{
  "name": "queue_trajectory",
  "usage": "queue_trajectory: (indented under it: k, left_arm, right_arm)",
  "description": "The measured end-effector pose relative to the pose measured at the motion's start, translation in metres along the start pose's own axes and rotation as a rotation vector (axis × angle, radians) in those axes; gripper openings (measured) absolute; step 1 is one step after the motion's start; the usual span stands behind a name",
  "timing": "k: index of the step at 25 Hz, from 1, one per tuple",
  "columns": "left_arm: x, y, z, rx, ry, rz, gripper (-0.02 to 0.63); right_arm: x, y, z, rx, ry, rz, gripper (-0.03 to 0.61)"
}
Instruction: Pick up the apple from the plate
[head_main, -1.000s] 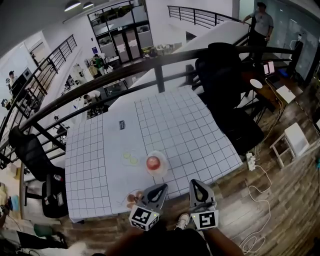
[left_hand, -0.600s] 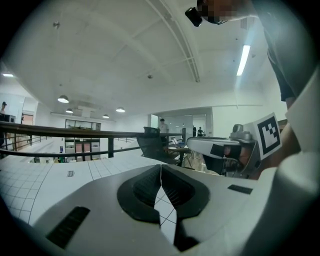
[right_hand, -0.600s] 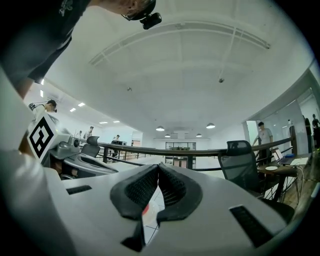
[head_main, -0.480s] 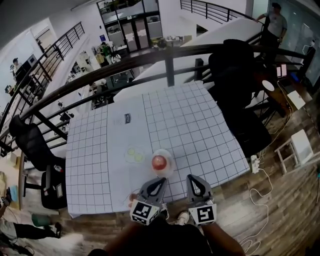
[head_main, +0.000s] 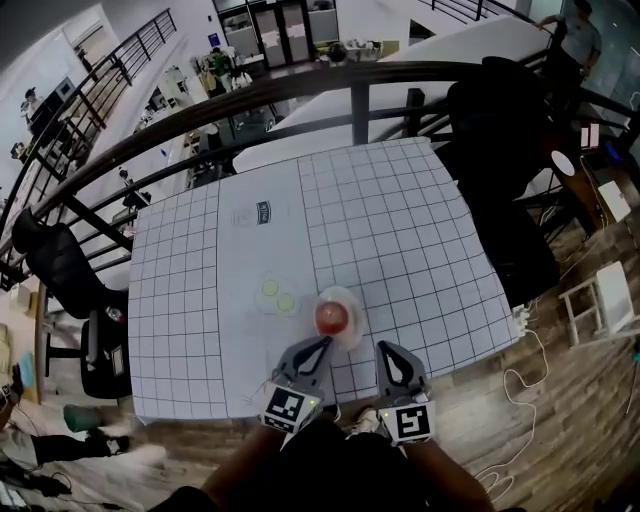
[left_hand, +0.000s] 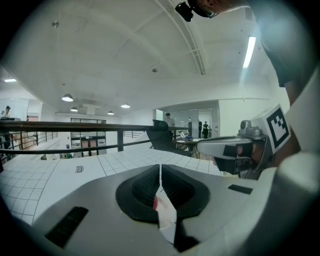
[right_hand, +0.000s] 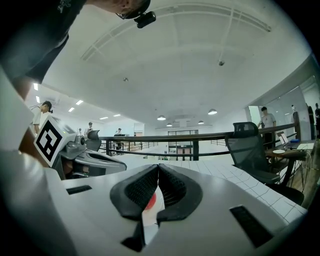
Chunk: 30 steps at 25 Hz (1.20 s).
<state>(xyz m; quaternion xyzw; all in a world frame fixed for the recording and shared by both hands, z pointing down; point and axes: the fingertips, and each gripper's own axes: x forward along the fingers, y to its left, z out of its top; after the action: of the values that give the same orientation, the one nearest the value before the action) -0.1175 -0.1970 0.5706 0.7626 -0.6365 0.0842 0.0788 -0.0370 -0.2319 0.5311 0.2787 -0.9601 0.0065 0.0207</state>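
At the bottom centre, the left gripper (head_main: 318, 347) and right gripper (head_main: 384, 351) sit side by side over the surface's (head_main: 400, 230) near edge. Both have their jaws pressed together, with nothing held. Just beyond their tips, the apple (head_main: 331, 317) rests on the plate (head_main: 352, 297), close to that edge. Two pale green discs (head_main: 278, 295) lie just left of the plate. Higher in the frame, bare grid runs to the far edge, with a dark railing (head_main: 300, 85) behind it.

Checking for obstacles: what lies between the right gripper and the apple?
Head view: only the plate rim and bare tablecloth between right gripper and apple.
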Motion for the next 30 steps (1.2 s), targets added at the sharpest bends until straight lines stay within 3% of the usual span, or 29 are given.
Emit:
queue_trajectory:
  k: [6,9,19,24,30]
  left_arm:
    - [0.008,0.015,-0.007,-0.001,-0.008,0.01,0.036]
    - [0.018,0.02,-0.014,0.002,0.018,0.025,0.16]
    - [0.042,0.041,-0.039,0.03,0.091,0.082,0.358]
    - [0.058,0.04,-0.065,0.055,0.178,0.043,0.408]
    - [0.076,0.042,-0.085,0.074,0.249,0.001,0.423]
  right_arm:
    - [0.017,0.0,-0.018,0.022,0.043,0.007,0.023]
    - [0.021,0.0,-0.025,0.035,0.056,0.011,0.023]
    - [0.037,-0.005,-0.035,0.026,0.084,0.028,0.023]
    - [0.046,-0.009,-0.033,0.012,0.063,0.022,0.023]
    - [0.052,-0.006,-0.043,0.025,0.093,0.023,0.024]
